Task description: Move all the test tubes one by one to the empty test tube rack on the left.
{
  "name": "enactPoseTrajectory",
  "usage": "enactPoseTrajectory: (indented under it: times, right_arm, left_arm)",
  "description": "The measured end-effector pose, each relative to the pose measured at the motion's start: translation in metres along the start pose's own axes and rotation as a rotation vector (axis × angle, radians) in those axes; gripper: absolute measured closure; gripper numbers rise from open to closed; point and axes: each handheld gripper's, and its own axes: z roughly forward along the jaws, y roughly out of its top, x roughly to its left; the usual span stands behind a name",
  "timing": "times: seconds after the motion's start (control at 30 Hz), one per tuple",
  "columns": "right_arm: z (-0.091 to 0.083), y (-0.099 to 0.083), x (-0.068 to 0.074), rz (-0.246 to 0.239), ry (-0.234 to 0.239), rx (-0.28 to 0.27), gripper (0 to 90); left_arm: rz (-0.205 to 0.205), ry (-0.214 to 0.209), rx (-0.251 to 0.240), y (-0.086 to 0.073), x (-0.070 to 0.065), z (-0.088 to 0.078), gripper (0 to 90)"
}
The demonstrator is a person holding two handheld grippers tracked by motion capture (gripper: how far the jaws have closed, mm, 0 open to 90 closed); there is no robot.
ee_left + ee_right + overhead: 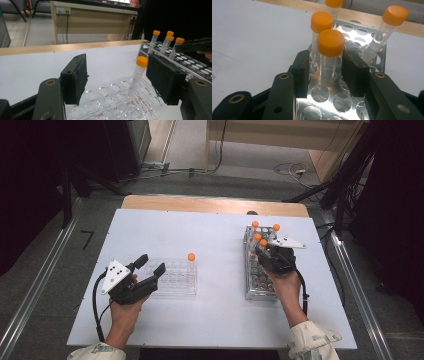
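Observation:
A tall clear tube rack [260,287] at the right holds several orange-capped tubes at its far end. My right gripper [262,251] reaches over it. In the right gripper view its jaws [328,66] stand on either side of the nearest tube [331,42], with a narrow gap at the left pad. A second tube [322,21] stands just behind it. At the left, a low clear rack [175,280] carries one orange-capped tube [191,256] at its far right corner. My left gripper [147,270] hovers open at that rack's near left edge, nothing between its jaws [117,72].
The white table top [215,235] has bare room between the two racks and along the front. Its wooden far edge [200,204] borders a floor with cables. My right gripper [197,45] also shows far right in the left gripper view, beside the tubes [166,41].

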Motion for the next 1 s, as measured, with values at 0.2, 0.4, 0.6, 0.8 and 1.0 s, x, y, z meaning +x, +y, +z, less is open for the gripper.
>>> enactPoseTrajectory:
  times: [0.2, 0.4, 0.6, 0.8, 1.0]
  right_arm:
    - [0.0026, 0.0015, -0.0012, 0.020, -0.003, 0.027, 61.1]
    - [0.0031, 0.0020, -0.0007, 0.012, -0.009, 0.029, 66.3]
    - [0.0028, 0.0019, -0.0014, 0.017, -0.011, 0.021, 71.0]
    - [0.0009, 0.0016, -0.0025, 0.034, -0.005, 0.002, 71.5]
    - [-0.0009, 0.0019, -0.0041, 0.043, 0.003, -0.014, 71.6]
  left_arm:
    - [-0.001, -0.002, -0.001, 0.0002, -0.0004, 0.0001, 33.5]
    - [0.000, -0.005, -0.001, 0.0002, -0.0005, 0.0006, 33.8]
    - [-0.001, -0.009, -0.001, 0.0001, -0.0006, 0.0010, 34.1]
    - [-0.001, -0.011, 0.001, 0.0002, -0.0003, 0.0010, 34.3]
    - [-0.003, -0.010, -0.002, 0.0007, 0.0005, 0.0004, 34.6]
